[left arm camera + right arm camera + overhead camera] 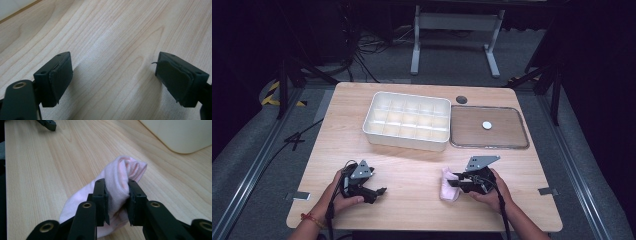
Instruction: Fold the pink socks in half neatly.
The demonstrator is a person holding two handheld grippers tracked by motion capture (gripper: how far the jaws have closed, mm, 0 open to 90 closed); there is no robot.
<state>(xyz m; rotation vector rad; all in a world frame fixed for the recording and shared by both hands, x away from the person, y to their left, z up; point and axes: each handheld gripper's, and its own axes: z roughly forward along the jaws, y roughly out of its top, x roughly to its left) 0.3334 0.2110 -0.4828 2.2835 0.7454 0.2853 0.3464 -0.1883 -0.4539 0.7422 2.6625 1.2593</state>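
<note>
Counter [412,175]: pale wood, bare grain across the near half.

Divided box [407,120]: white, many small compartments, all looking empty; stands at the far middle of the counter, well apart from both grippers.

Tray [522,137]: clear, shallow, just beside the box on its right; a small white disc [487,125] lies in it.

Left gripper [374,192]: near left of the counter, held low. Jaws wide apart with nothing between them; in the left gripper view [113,77] bare wood shows between the two pads.

Right gripper [452,182]: near right of the counter. Jaws clamped on the sock; in the right gripper view [117,202] the pads press into a bunched fold at its middle.

Sock [117,180]: pale pink, knitted, lying on the counter near its front right edge [448,187], in front of the box.

- Handling, as judged: very light and wholly soft, no stiffness to keep its shape, so the free ends will droop once lifted. Not fragile.
- The fabric is not slippery and compresses under the pads, so a firm pinch should hold.
- Best hold: a doubled or bunched part, as now, rather than a single thin layer at the edge, which could slide out.
- The open left gripper could take the loose toe end if folding or rolling is wanted.
</note>
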